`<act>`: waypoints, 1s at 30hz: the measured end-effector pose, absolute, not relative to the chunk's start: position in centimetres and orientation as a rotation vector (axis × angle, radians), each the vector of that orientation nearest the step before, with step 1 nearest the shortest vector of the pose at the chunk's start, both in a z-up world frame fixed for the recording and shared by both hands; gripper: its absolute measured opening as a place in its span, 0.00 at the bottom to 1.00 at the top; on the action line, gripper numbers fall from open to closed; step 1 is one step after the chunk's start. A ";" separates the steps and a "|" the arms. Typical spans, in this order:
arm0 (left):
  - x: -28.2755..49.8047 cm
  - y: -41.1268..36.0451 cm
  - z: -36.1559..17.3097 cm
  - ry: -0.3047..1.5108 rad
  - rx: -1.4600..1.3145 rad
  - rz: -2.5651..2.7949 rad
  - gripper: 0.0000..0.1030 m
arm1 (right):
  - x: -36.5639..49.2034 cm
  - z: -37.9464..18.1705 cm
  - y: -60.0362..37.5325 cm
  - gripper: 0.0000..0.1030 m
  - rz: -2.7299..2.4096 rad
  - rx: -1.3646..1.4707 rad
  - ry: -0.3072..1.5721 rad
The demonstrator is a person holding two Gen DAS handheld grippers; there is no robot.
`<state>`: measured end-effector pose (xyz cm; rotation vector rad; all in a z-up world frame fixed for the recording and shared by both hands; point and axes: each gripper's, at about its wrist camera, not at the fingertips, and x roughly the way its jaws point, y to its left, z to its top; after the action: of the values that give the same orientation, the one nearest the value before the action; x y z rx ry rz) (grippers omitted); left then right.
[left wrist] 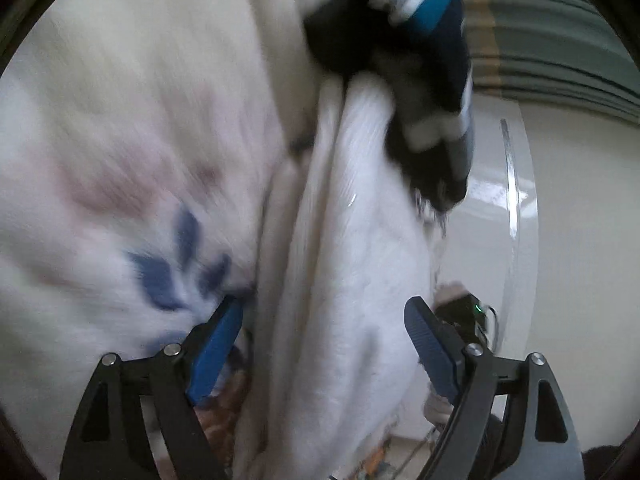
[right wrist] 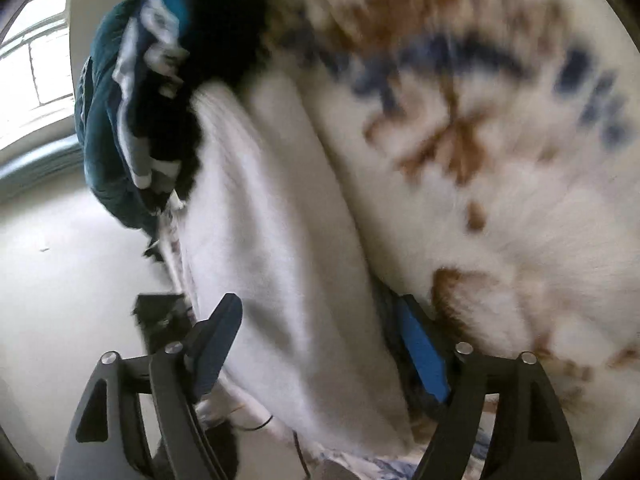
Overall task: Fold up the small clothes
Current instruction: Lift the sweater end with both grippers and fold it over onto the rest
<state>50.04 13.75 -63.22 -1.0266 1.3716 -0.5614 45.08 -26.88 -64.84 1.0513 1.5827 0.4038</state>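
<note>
A white garment [left wrist: 352, 240] is seen lying between the wide-spread jaws of the left gripper [left wrist: 324, 344] and the right gripper [right wrist: 320, 340], not pinched by either; a dark striped garment [left wrist: 424, 40] lies at its far end

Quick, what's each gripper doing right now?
Left gripper: open, white cloth between its fingers, not pinched.
Right gripper: open, the same cloth between.
</note>
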 end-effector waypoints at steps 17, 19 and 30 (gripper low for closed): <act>50.2 11.5 -56.5 1.278 -0.982 -0.636 0.30 | 45.1 -62.0 -23.3 0.41 0.504 0.985 1.499; 50.0 11.5 -53.9 1.264 -0.975 -0.655 0.30 | 44.6 -59.6 -23.9 0.41 0.515 0.978 1.479; 59.0 10.1 -38.6 1.086 -0.849 -0.726 0.30 | 51.6 -43.3 -26.2 0.41 0.589 0.907 1.262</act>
<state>58.99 10.06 -38.64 -0.8488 1.0863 -0.7258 51.61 -26.18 -43.33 0.9067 1.2617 0.5894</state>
